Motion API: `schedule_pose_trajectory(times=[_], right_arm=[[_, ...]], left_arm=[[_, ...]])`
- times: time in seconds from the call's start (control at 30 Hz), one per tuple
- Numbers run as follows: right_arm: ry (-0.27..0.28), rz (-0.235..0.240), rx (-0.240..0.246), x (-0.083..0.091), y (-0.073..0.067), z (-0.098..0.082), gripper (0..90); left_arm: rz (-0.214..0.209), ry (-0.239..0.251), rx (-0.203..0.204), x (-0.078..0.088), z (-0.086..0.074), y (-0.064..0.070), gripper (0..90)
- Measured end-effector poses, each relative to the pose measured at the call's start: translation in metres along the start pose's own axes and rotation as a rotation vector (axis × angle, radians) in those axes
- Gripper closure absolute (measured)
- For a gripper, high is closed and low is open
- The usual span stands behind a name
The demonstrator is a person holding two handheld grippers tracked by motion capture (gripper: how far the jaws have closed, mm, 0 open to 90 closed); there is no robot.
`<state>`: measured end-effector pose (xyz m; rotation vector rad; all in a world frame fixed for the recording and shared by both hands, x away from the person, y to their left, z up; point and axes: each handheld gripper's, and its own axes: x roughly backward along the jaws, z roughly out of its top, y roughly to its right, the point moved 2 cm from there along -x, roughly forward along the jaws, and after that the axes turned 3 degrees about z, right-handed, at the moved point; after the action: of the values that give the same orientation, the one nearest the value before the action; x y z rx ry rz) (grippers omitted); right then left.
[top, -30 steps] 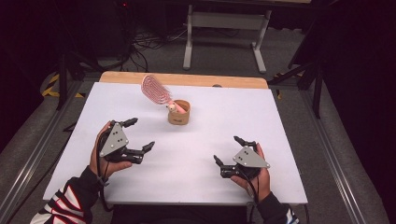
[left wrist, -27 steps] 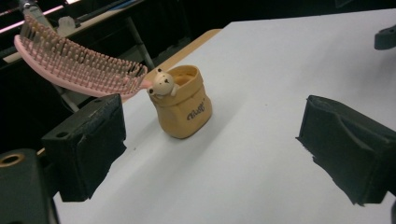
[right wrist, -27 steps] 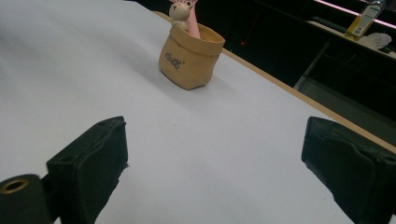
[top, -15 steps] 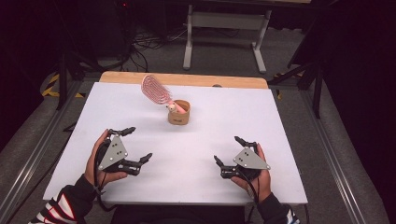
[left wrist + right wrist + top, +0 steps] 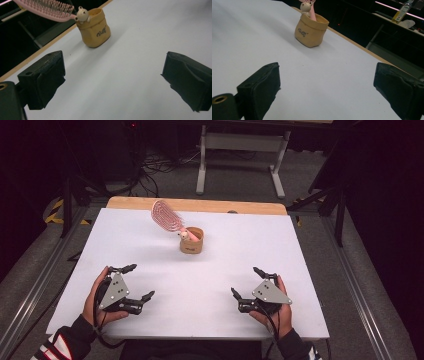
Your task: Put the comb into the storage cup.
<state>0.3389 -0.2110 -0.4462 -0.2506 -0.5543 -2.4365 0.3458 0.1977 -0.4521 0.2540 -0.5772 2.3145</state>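
A small tan pot [image 5: 192, 240] [image 5: 95, 28] [image 5: 311, 30] stands on the white table top [image 5: 225, 265], toward the back middle. A pink hairbrush [image 5: 168, 215] [image 5: 45, 9] leans out of it to the left, handle down in the pot, with a small cream bear figure [image 5: 82, 14] [image 5: 306, 6] at the rim. My left gripper [image 5: 138, 282] [image 5: 113, 82] rests near the front left, open and empty. My right gripper [image 5: 248, 281] [image 5: 329, 92] rests near the front right, also open and empty. Both are well short of the pot.
A wooden strip [image 5: 200, 205] runs along the table's far edge. Behind it stand a grey frame [image 5: 240, 150] and cables on a dark floor. A bottle [image 5: 400, 12] sits on a far shelf in the right gripper view.
My left hand and gripper have drawn back toward the front left edge of the table. The right gripper, pot and brush have stayed put.
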Motion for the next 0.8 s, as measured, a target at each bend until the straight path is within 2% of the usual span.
schedule_pose_trajectory(times=[0.07,0.1,0.23,0.27,0.33,0.37,0.43,0.47,0.57,0.8], right_arm=[[0.001,0.000,0.000,0.000,0.000,0.000,7.7],[0.002,-0.001,-0.001,0.000,0.000,0.000,7.7],[-0.007,-0.007,0.001,0.001,0.000,-0.003,7.6],[-0.009,-0.008,0.002,0.000,0.001,-0.003,7.5],[-0.012,-0.008,0.002,0.000,0.001,-0.003,7.4],[-0.019,-0.010,0.001,-0.001,0.001,-0.004,7.0],[-0.021,-0.009,-0.002,0.000,0.000,-0.005,6.9],[-0.021,-0.009,-0.003,0.000,0.000,-0.006,6.9],[-0.023,-0.006,-0.004,0.000,0.001,-0.006,6.7],[-0.015,-0.003,0.002,0.001,-0.001,-0.006,6.7]], left_arm=[[0.004,-0.003,0.009,0.000,-0.002,-0.001,5.2],[-0.006,-0.002,0.031,0.000,-0.005,-0.002,5.3],[-0.002,-0.023,0.049,0.001,-0.016,-0.007,5.6],[0.010,-0.033,0.051,0.003,-0.022,-0.009,5.8],[0.019,-0.042,0.053,0.003,-0.025,-0.010,5.8],[0.010,-0.049,0.076,0.004,-0.031,-0.011,6.1],[0.015,-0.055,0.078,0.004,-0.033,-0.012,6.1],[0.011,-0.055,0.100,0.007,-0.036,-0.015,6.1],[0.028,-0.049,0.122,0.011,-0.040,-0.019,6.2],[0.041,-0.046,0.137,0.014,-0.042,-0.019,6.2]])
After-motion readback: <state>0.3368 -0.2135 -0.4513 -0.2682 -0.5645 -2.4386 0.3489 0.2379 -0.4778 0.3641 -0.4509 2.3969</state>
